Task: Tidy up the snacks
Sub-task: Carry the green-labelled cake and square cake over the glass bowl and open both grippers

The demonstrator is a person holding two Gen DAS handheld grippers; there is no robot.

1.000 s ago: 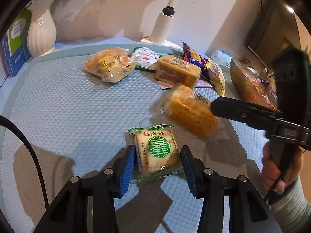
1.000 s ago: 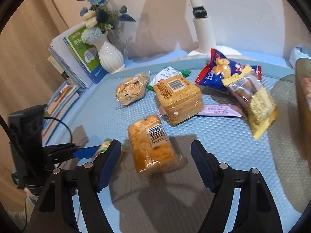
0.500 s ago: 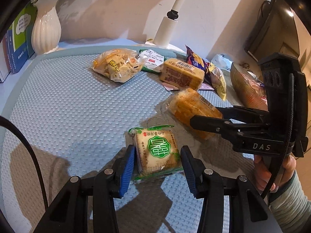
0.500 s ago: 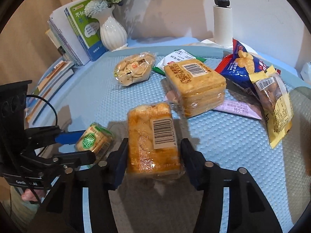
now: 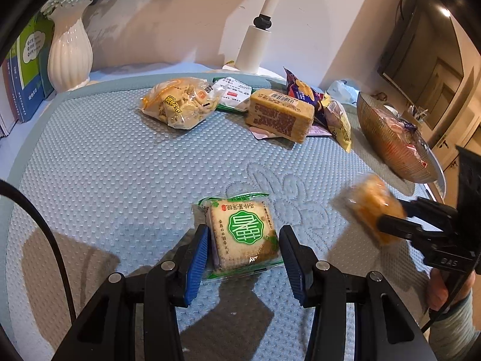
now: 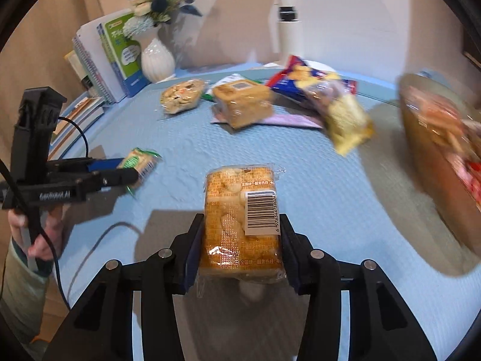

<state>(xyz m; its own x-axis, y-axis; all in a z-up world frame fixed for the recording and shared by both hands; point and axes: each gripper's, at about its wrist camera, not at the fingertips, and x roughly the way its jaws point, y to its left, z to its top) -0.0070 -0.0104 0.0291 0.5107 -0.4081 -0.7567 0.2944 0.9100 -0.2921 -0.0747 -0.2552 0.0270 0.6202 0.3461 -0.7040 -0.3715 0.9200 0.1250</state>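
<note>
Golden cake pack (image 6: 242,219), clear-wrapped, barcode up, off the blue mat (image 6: 330,186), pinched in the closing right gripper (image 6: 240,249). Green-label cracker pack (image 5: 243,234) flat on mat between the left gripper (image 5: 243,255) pads, left one touching.

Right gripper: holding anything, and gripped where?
Yes. The right gripper is closing on the orange barcode-labelled snack pack, pads on its two long sides near the near end, pack clear of the blue mat.
</note>
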